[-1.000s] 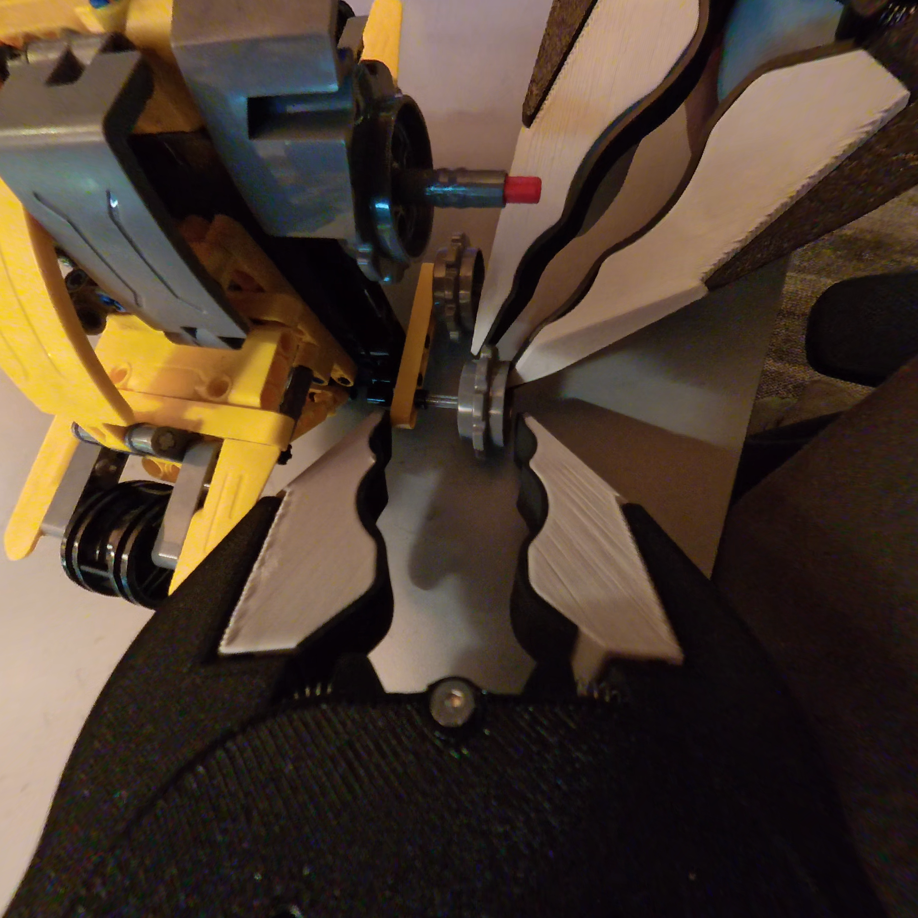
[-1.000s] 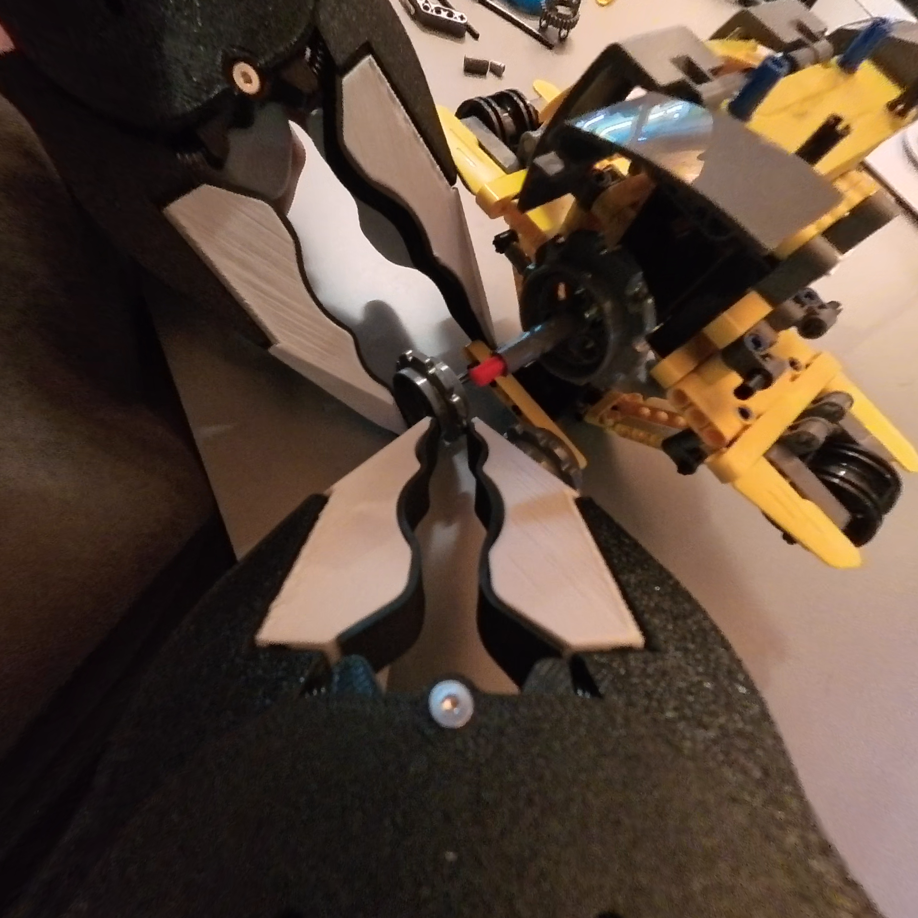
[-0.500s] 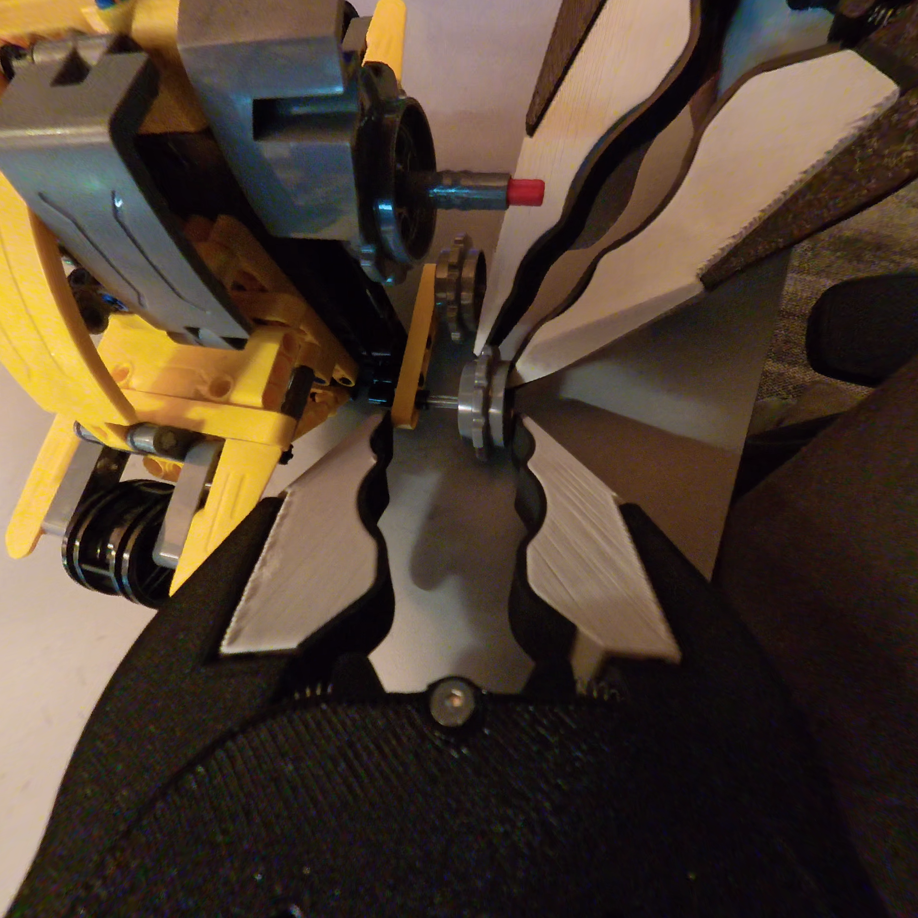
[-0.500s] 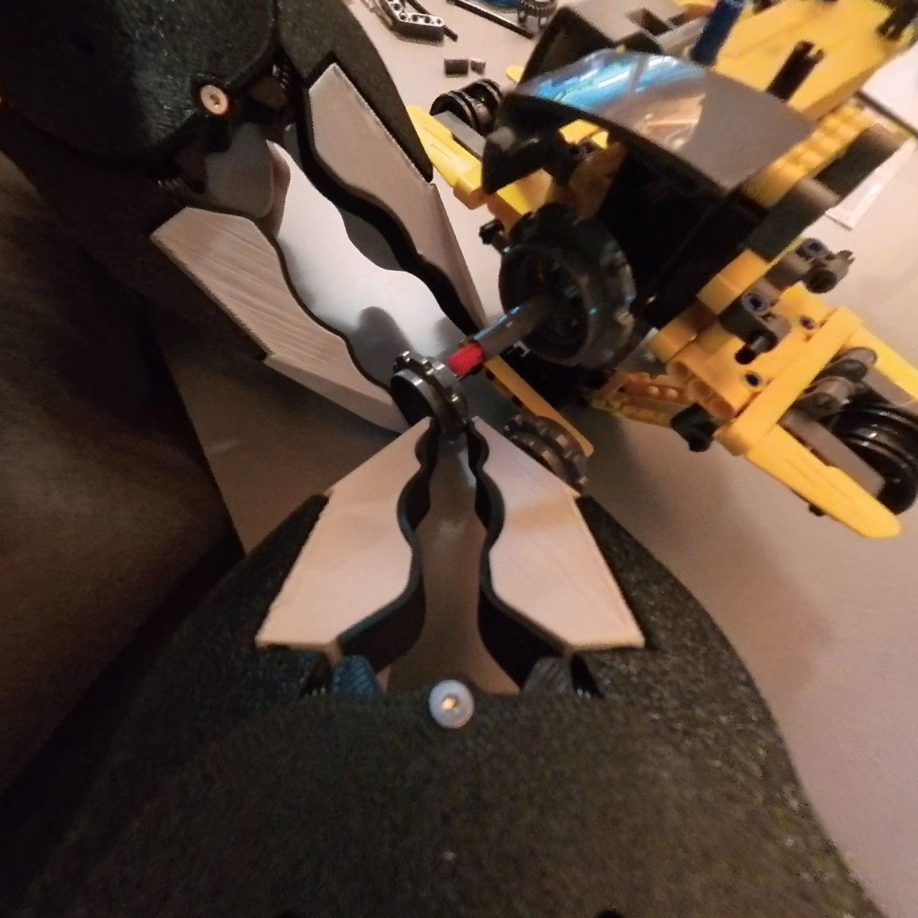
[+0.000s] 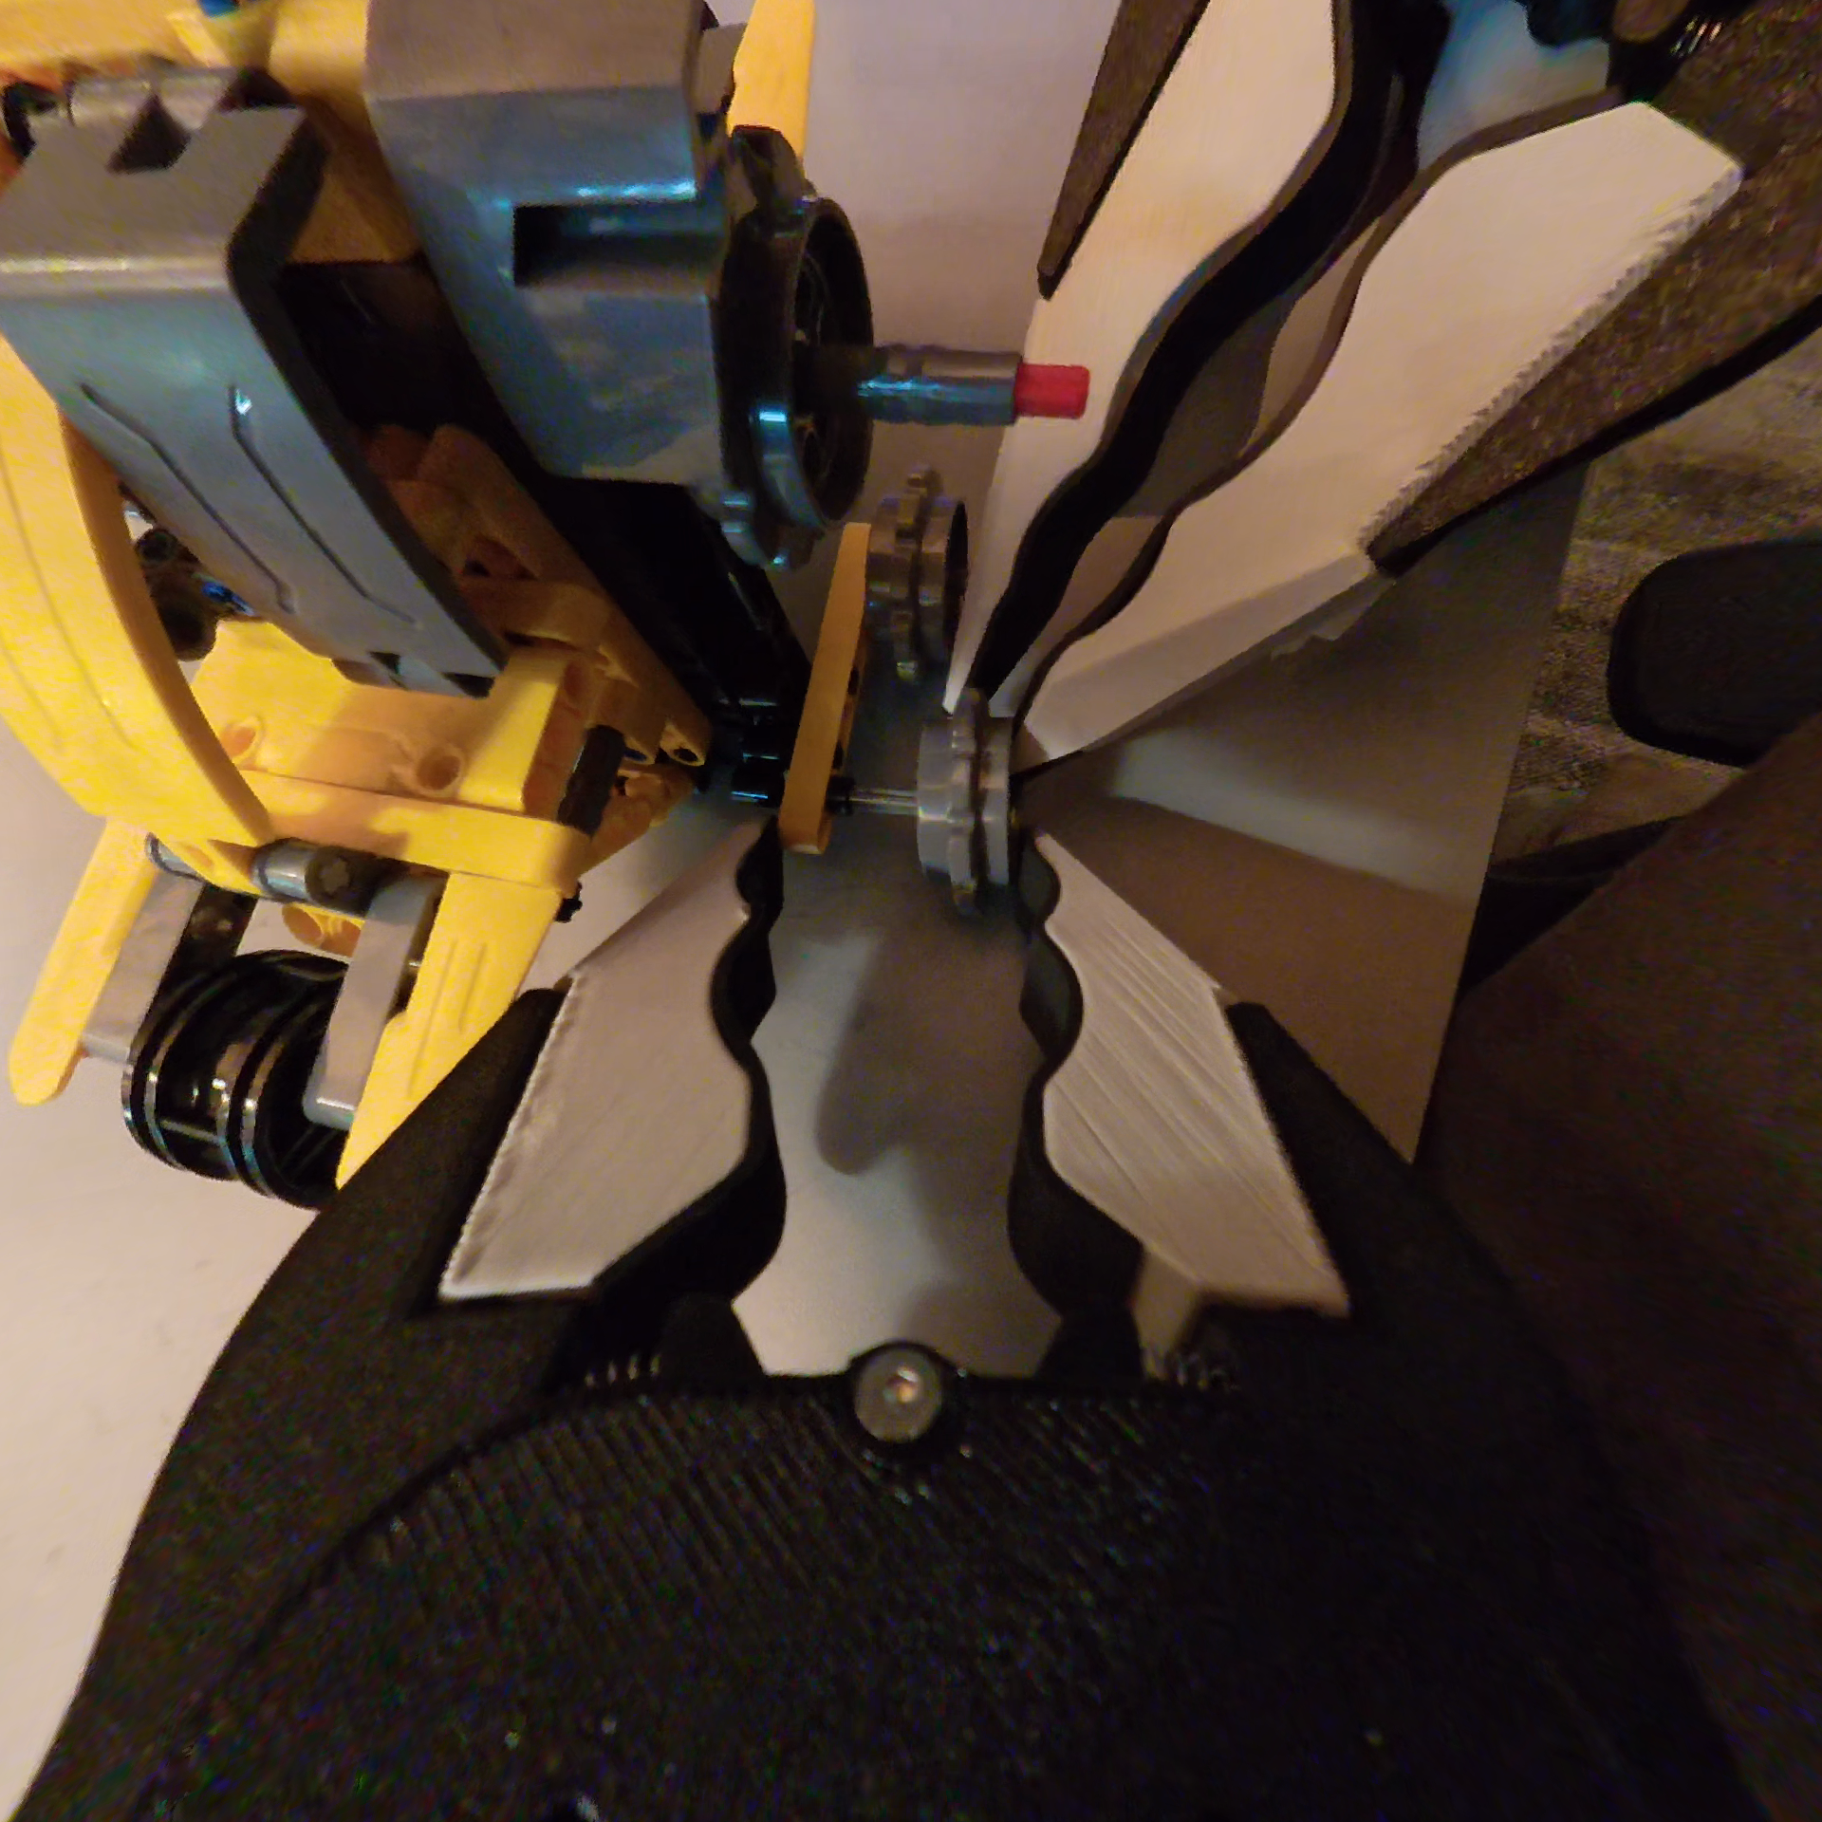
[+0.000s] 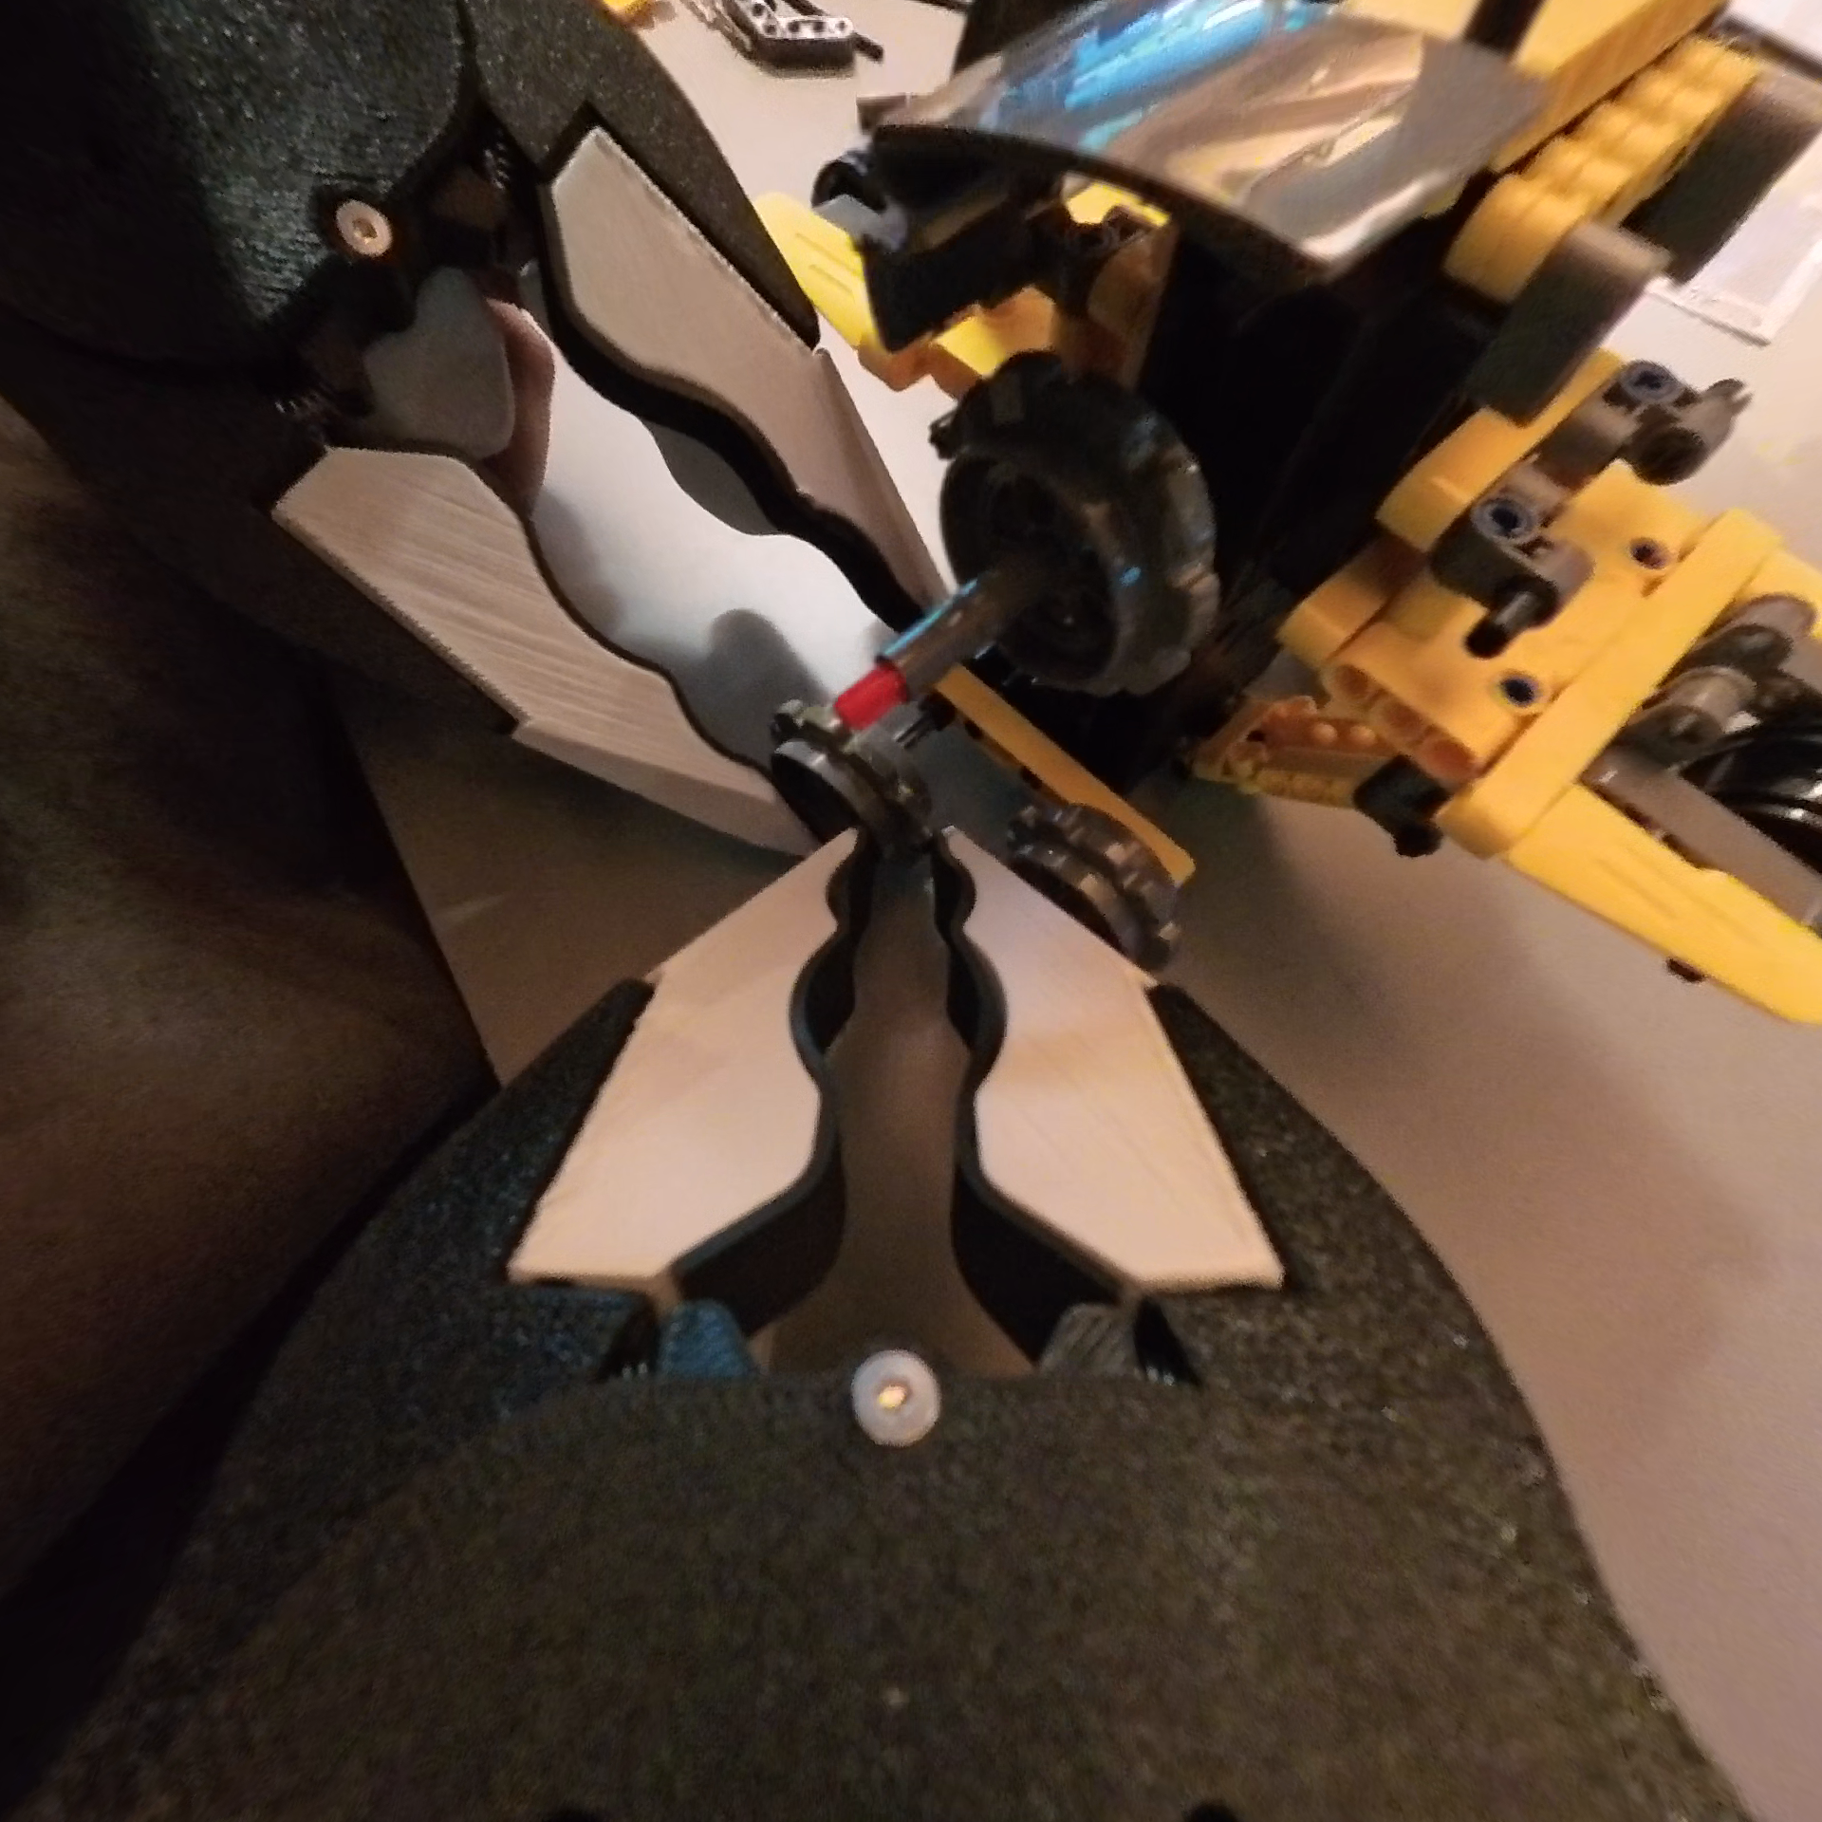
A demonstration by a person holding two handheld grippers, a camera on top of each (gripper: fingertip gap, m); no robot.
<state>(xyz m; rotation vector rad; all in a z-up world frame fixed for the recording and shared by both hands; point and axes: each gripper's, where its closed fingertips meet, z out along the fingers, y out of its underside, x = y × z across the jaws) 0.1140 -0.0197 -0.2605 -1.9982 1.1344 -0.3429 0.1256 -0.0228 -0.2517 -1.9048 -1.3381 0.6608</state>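
A yellow and grey brick-built vehicle (image 5: 345,749) lies on a pale table. A thin yellow beam (image 5: 828,690) at its side carries two grey gears. My left gripper (image 5: 892,848) straddles the beam's end and the nearer gear (image 5: 961,808), with one fingertip against each. My right gripper (image 6: 892,853) is shut on that same gear (image 6: 848,779), and it comes in from the upper right in the left wrist view (image 5: 986,705). The second gear (image 5: 912,562) sits just behind. A black wheel (image 5: 799,365) with a red-tipped axle (image 5: 1053,386) sticks out above them.
The pale table (image 6: 1479,1282) stretches to the right of the vehicle. Loose black parts (image 6: 789,25) lie at its far edge, and a sheet of paper (image 6: 1755,286) lies at the right. Dark upholstery (image 5: 1627,1183) borders the table edge. Black twin wheels (image 5: 227,1075) sit at the vehicle's front.
The right wrist view has tilted and closed in, so the vehicle sits higher and larger in it. Both grippers keep their hold around the gear. The left wrist view is almost unchanged.
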